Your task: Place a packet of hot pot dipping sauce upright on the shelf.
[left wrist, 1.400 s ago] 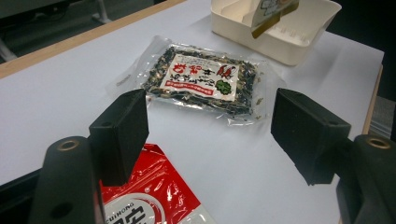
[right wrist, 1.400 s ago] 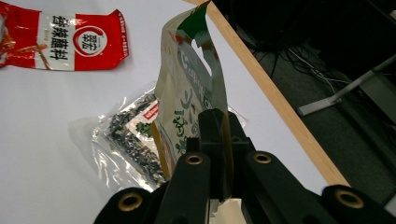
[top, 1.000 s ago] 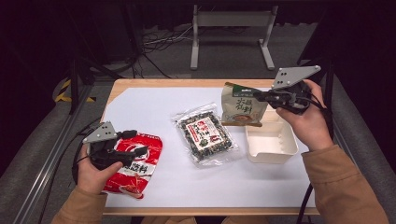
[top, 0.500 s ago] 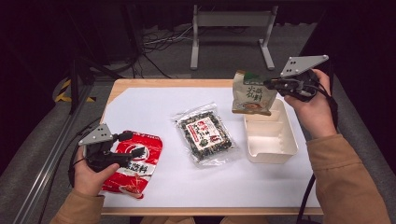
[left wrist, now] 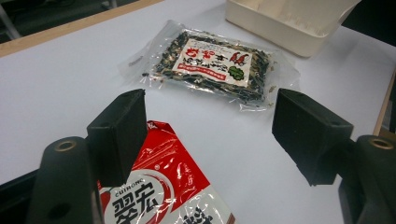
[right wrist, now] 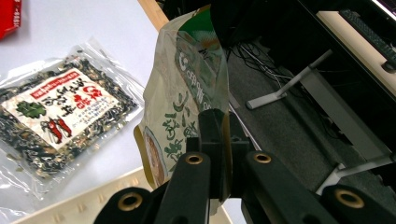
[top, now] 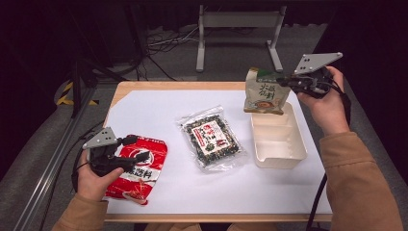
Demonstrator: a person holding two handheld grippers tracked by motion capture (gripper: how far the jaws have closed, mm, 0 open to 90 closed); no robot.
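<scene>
The right gripper [top: 285,83] has its fingers [right wrist: 212,140] clenched on one edge of the green pouch [top: 263,91], which hangs in the air over the far end of the white tray [top: 279,144]. Such a thin pinch could slip, or the pouch could swing, catch the tray rim and land on the counter [top: 159,110] instead. The left gripper [top: 139,153] hovers with fingers [left wrist: 119,133] spread and empty over the red packet [top: 134,168] lying at the counter's near left. The clear seaweed bag [top: 211,138] lies between packet and tray.
</scene>
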